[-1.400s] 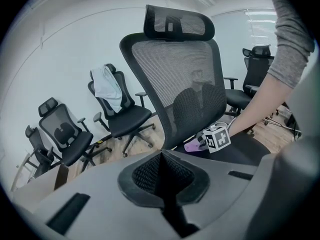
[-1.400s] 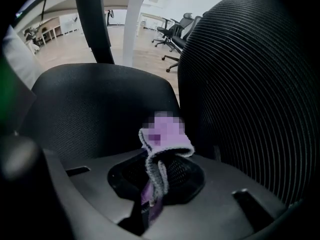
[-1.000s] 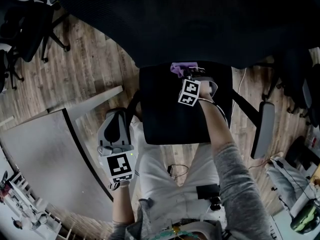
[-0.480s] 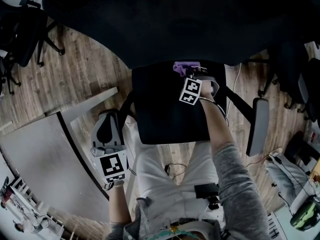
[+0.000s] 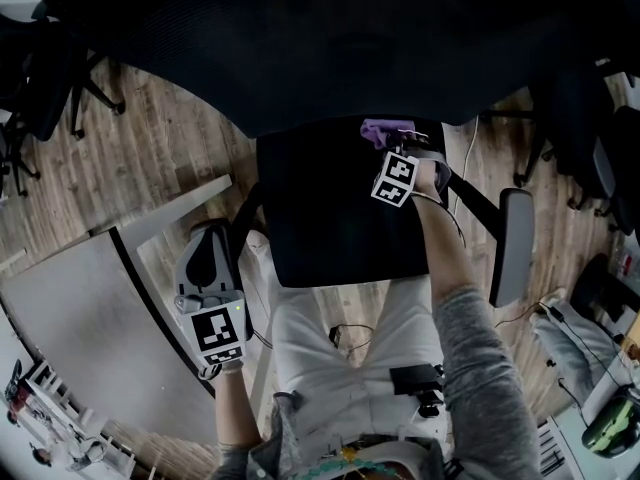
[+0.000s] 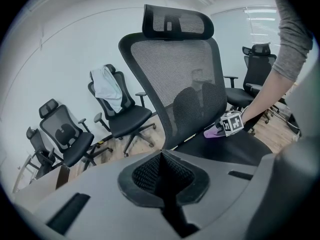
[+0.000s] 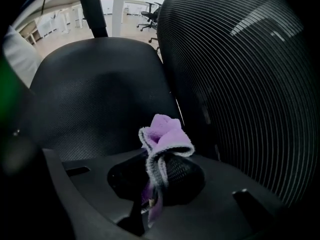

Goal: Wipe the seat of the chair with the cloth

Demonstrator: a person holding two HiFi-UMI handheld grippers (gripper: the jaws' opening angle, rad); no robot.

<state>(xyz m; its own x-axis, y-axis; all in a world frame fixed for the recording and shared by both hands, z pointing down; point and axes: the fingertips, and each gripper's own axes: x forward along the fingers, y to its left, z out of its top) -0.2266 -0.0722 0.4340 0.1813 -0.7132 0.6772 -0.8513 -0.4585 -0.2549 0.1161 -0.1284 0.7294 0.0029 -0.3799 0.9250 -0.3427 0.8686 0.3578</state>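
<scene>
Cloth is sitting at the rear of the seat in head view, with my right gripper on it and my left gripper hanging off to the side. Left gripper view: jaws are meeting on nothing. Right gripper view: jaws are pinching the bunched cloth beside the backrest. With so small a wad, I'm risking skipped patches or a snag on the mesh

Right gripper clamps purple cloth over black seat, mesh backrest beside
</scene>
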